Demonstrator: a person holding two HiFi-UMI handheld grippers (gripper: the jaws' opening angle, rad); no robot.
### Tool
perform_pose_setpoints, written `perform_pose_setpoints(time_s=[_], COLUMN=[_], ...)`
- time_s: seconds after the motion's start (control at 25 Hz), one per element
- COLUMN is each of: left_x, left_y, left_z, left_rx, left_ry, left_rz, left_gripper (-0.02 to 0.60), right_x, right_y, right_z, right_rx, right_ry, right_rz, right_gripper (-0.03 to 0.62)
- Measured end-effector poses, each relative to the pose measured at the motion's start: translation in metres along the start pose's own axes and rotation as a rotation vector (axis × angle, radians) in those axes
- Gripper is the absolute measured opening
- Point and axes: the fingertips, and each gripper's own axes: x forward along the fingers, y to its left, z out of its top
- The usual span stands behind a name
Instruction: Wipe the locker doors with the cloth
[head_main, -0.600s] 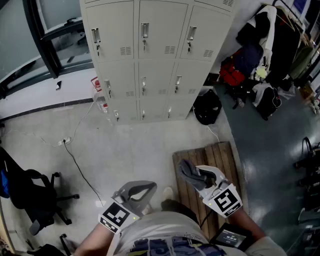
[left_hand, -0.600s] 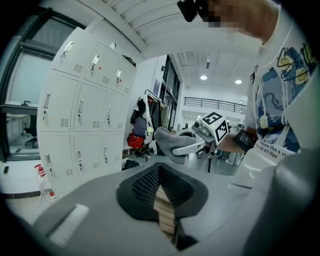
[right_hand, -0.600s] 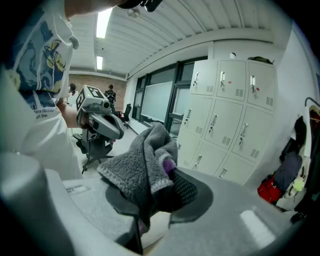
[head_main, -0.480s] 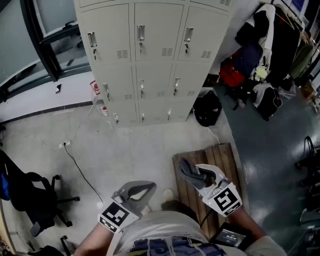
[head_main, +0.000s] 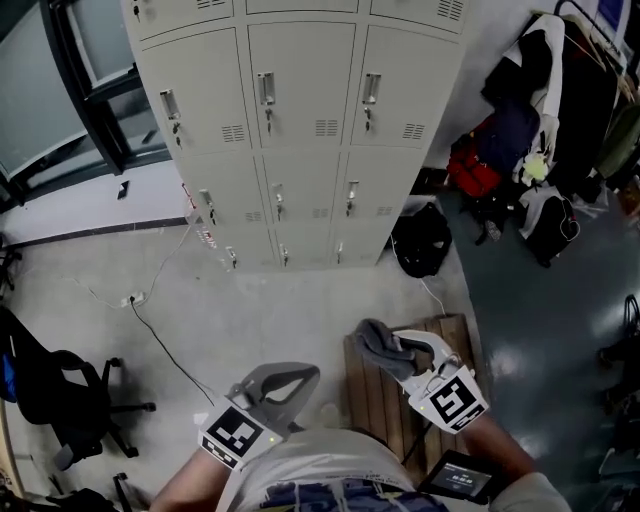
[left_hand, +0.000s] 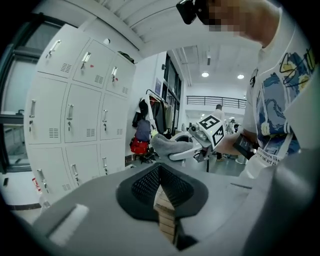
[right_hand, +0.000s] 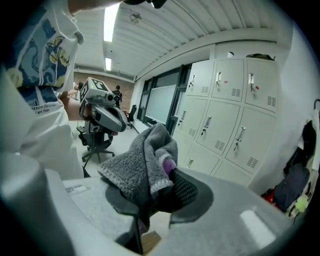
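Cloth (head_main: 375, 338), grey and bunched, is pinched in the right gripper (head_main: 398, 352) above the wooden pallet (head_main: 372, 400), well apart from the locker doors (head_main: 300, 110); no contact is made yet. Left gripper (head_main: 303, 378) is pressed together on nothing and held low. Since the earlier frames the lockers have slid down the head view, a further top row is partly exposed and less pallet is seen; this is read as the approach being made, wiping not begun. Counted: one cloth, two grippers, three columns of doors, nine whole doors plus a cut-off top row, one pallet, one office chair (head_main: 60, 390)
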Motion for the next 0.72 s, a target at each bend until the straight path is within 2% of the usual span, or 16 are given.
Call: perform_pose_setpoints(time_s=[0.16, 0.28, 0.44, 0.72], left_x=[0.021, 0.031, 0.043, 0.05], left_y=[0.017, 0.037, 0.082, 0.165], left_z=[0.006, 0.009, 0.014, 0.039], left_rx=[-0.019, -0.027, -0.022, 0.038], left_ry=[0.005, 0.016, 0.01, -0.005], left_rz=[0.018, 0.013, -0.003, -0.102], left_gripper=[0.003, 0.003, 0.003, 0.003], right_x=[0.015, 0.03, 0.064, 0.137], right_y=[-0.036, -0.075, -0.138, -0.247], right_z=[-0.01, 0.0, 0.033, 0.106], right_rx=[-0.095, -0.175, -0.312, -0.493], right_ry=[0.035, 0.047, 0.057, 0.091], right_rz=[0.012, -0.022, -0.129, -0.302], right_gripper=[0.109, 0.109, 0.109, 0.109])
